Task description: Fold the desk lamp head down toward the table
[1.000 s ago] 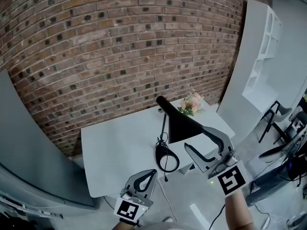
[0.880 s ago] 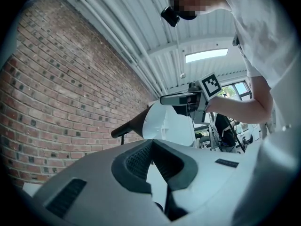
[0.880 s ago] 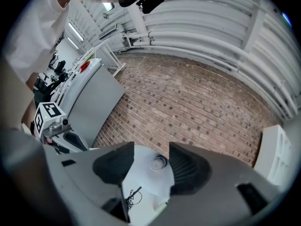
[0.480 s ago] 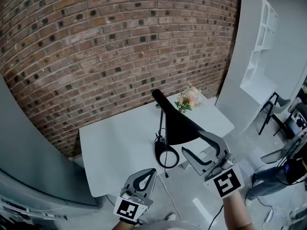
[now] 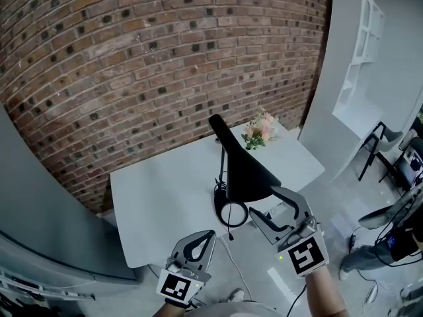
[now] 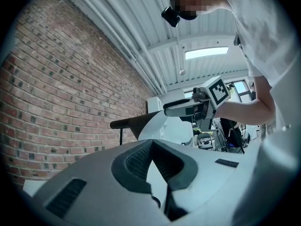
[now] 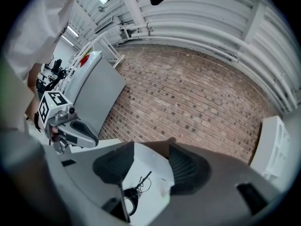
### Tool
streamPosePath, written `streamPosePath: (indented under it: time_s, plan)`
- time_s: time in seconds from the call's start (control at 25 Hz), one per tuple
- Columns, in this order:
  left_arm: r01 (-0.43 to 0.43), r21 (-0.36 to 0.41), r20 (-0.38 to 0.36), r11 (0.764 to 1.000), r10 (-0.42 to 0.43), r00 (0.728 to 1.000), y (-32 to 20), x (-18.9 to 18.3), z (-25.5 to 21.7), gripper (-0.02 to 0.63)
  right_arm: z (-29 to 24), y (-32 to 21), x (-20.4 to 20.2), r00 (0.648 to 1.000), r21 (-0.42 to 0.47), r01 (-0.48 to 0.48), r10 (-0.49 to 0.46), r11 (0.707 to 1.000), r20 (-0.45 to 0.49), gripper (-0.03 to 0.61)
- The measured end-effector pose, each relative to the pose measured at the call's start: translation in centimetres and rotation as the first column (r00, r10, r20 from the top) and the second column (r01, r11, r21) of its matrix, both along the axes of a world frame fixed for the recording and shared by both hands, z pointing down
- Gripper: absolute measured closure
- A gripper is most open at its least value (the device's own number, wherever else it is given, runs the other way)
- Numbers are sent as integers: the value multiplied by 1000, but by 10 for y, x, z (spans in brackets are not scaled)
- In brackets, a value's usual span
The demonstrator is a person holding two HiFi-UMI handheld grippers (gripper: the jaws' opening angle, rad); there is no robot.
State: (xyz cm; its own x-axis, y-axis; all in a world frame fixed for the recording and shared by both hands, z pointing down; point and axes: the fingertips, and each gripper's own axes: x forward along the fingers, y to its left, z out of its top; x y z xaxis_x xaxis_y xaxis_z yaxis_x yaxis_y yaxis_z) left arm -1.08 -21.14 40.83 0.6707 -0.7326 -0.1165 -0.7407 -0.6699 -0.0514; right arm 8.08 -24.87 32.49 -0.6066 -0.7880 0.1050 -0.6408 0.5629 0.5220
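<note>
The black desk lamp stands on the white table (image 5: pixel 158 197). Its cone head (image 5: pixel 246 172) tilts up from a thin stem, above the ring base (image 5: pixel 230 212) and coiled cord. My right gripper (image 5: pixel 262 200) is open, its jaws right at the head's lower rim; whether they touch it I cannot tell. In the right gripper view the jaws (image 7: pixel 150 149) frame the table and the ring base (image 7: pixel 134 189). My left gripper (image 5: pixel 211 234) hangs shut and empty near the table's front edge. The left gripper view shows the lamp head (image 6: pixel 141 121) with the right gripper (image 6: pixel 169 109) beside it.
A small bunch of flowers (image 5: pixel 260 131) sits at the table's far right corner by the brick wall. A grey panel (image 5: pixel 39 210) stands at the left, a white partition (image 5: pixel 344 78) at the right, with chairs (image 5: pixel 380 157) beyond. The lamp's cable (image 5: pixel 231 263) trails off the front edge.
My right gripper has moved left and in toward the lamp head's lower rim, still open. The left gripper has stayed put.
</note>
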Motion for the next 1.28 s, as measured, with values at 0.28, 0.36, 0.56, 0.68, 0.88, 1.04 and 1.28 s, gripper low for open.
streamPosePath:
  time_s: [0.28, 0.36, 0.56, 0.68, 0.88, 1.04, 1.28]
  plan:
    - [10, -7, 6, 1000, -10, 1000, 1, 1, 5, 606, 28, -1, 2, 1000, -51, -21, 21, 998, -4, 354]
    - [14, -10, 5, 1000, -14, 1000, 1, 3, 6, 606, 36, -2, 3, 1000, -63, -24, 24, 998, -6, 356]
    - [27, -16, 17, 1000, -27, 999, 2, 4, 9, 606, 50, -6, 6, 999, -66, -38, 38, 997, -4, 356]
    - [38, -20, 17, 999, -38, 999, 3, 3, 11, 606, 61, -7, 6, 999, -86, -46, 46, 995, -1, 356]
    - [62, -30, 28, 998, -61, 998, 2, 0, 15, 606, 75, -11, 5, 999, -108, -40, 40, 993, 3, 355]
    - [78, -38, 33, 996, -77, 996, 1, -1, 18, 606, 86, -14, 6, 999, -122, -49, 49, 991, 1, 356]
    - [96, -53, 48, 994, -93, 994, 0, -1, 24, 606, 109, -20, 6, 997, -148, -57, 50, 987, -51, 356]
